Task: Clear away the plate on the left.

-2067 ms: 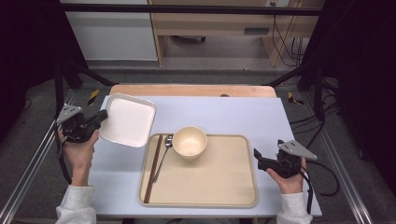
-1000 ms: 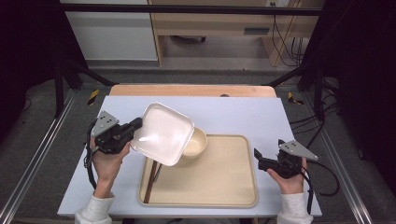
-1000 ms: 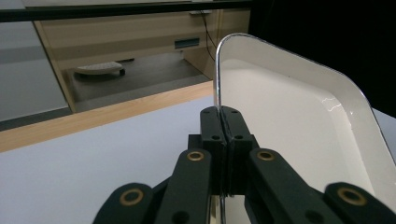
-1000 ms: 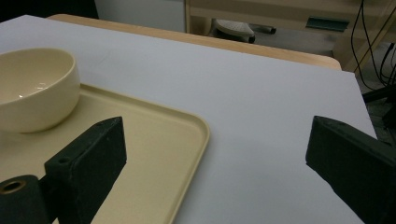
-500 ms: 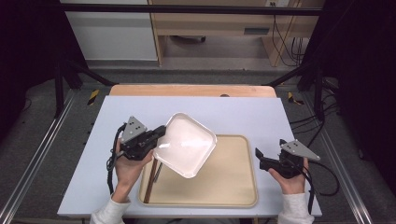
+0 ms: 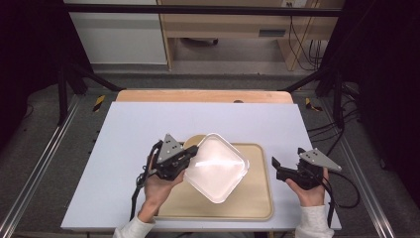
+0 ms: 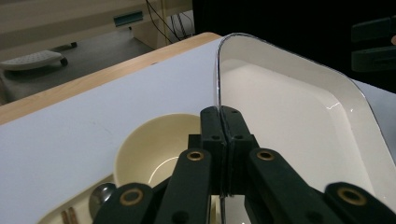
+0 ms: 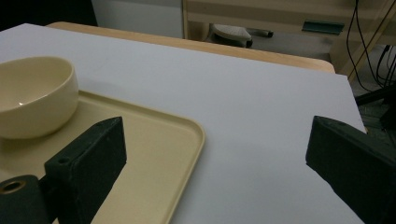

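The square plastic dish (image 6: pixel 216 166) is plain white with a glossy sheen and a thin dark line along its rim. The round bowl (image 7: pixel 156 147) at its nine o'clock is pale cream, unpatterned. The rectangular tray (image 6: pixel 255 196) is a beige tan, a shade darker than the bowl. The table top (image 6: pixel 148 124) is a flat pale lavender-white, edged at twelve o'clock by a light wood strip (image 6: pixel 203 95). Both grippers, left (image 6: pixel 190 157) and right (image 6: pixel 274 163), are matt black with grey three-cornered plates.

At frame centre, the jaws pinch the white dish's (image 7: pixel 299 107) rim; a cream bowl (image 7: pixel 154 144) sits lower left.
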`<state>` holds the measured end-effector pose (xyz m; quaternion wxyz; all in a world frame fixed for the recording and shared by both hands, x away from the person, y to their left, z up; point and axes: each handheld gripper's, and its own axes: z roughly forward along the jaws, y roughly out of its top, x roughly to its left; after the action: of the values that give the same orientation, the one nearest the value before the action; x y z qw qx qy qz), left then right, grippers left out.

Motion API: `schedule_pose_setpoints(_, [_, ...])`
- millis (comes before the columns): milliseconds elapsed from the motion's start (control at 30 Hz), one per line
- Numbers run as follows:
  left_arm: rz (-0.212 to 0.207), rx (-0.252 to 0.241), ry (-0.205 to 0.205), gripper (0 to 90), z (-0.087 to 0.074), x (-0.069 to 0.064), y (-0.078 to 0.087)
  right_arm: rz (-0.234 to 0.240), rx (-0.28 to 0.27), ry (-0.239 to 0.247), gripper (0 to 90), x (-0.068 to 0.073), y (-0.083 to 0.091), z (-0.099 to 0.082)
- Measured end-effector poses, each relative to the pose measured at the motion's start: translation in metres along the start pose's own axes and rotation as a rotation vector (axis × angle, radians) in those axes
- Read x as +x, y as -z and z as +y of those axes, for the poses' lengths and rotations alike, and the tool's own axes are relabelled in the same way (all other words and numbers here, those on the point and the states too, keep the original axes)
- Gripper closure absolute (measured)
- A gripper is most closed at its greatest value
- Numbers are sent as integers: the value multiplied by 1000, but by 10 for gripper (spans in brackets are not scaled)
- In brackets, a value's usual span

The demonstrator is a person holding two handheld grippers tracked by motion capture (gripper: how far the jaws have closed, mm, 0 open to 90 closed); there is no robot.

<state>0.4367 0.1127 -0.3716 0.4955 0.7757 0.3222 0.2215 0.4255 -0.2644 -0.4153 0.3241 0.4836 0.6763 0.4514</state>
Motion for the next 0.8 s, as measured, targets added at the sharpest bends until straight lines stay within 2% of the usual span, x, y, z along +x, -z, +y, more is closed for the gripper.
schedule_pose_setpoints(533, [-40,79,-8,891,-14,-31,-40,3,-28,-14,55,-4,7,4])
schedule_pose_setpoints(800, [-51,117,4,891,-23,-32,-55,3,-29,-11,55,-5,8,4])
